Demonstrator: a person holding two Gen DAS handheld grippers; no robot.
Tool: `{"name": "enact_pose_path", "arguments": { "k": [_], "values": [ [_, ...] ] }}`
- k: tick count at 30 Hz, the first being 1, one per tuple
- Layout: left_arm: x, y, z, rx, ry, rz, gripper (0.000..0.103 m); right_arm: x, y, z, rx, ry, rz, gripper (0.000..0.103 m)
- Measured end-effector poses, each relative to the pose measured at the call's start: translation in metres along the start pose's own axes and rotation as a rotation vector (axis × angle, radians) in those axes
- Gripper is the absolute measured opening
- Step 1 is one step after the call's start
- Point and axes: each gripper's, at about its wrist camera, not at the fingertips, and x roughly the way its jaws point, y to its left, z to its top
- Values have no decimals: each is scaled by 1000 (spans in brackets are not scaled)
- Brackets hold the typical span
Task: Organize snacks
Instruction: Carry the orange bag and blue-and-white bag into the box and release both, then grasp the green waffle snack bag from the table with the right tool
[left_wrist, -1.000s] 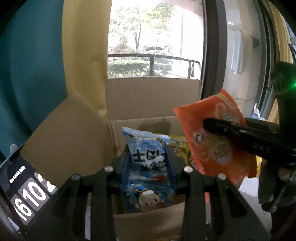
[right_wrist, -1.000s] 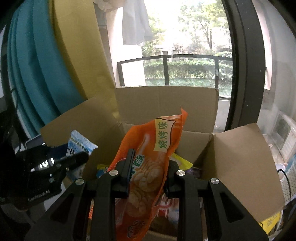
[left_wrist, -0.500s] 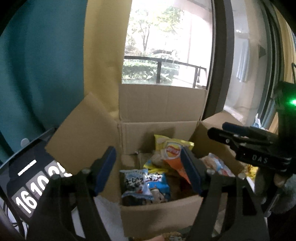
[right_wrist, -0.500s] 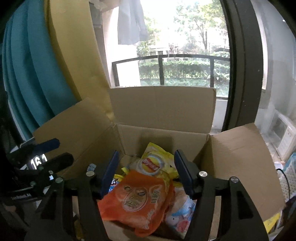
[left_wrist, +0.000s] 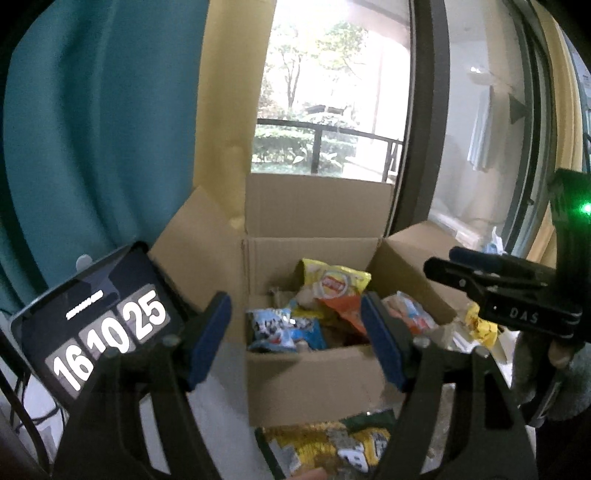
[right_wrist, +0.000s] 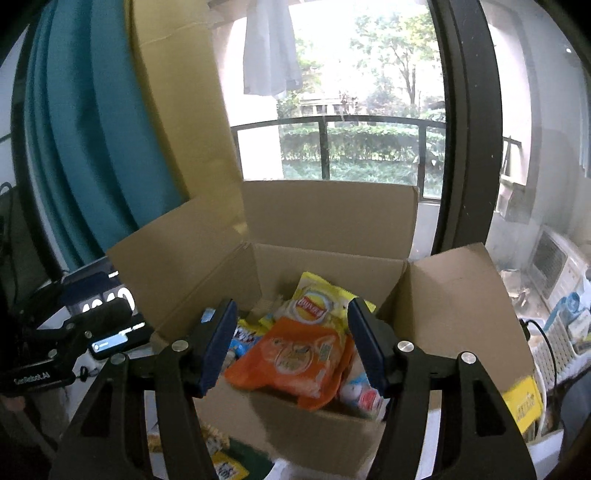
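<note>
An open cardboard box (left_wrist: 314, 373) (right_wrist: 317, 428) stands in front of both grippers and holds several snack bags. An orange bag (right_wrist: 295, 358) (left_wrist: 341, 308) lies on top, a yellow chip bag (right_wrist: 314, 302) (left_wrist: 332, 282) behind it, a blue bag (left_wrist: 284, 328) at the left. My left gripper (left_wrist: 295, 332) is open and empty, just short of the box. My right gripper (right_wrist: 291, 343) is open and empty above the box's front; it also shows from the side in the left wrist view (left_wrist: 498, 291). A green and gold snack bag (left_wrist: 332, 446) lies on the surface before the box.
A phone showing a clock (left_wrist: 99, 325) leans at the box's left. A teal curtain (left_wrist: 92, 129) and a yellow curtain (right_wrist: 177, 110) hang behind. A window with a balcony rail (right_wrist: 351, 147) is beyond. Yellow packets (right_wrist: 524, 406) and appliances (right_wrist: 554, 266) sit at the right.
Both grippers opened and dropped their bags into the box: the blue bag from the left, the orange bag from the right. Both then pulled back from the box.
</note>
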Motion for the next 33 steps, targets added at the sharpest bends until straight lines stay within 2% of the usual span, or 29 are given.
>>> {"name": "enact_pose_path", "arguments": {
  "k": [17, 29, 33],
  "values": [
    [-49, 6, -50, -35, 30, 5, 74, -36, 23, -53, 8, 67, -1, 65],
    [-57, 39, -105, -98, 101, 45, 74, -12, 51, -102, 11, 181, 44, 65],
    [-59, 51, -118, -119, 118, 61, 74, 4, 66, -119, 3, 240, 105, 65]
  ]
}}
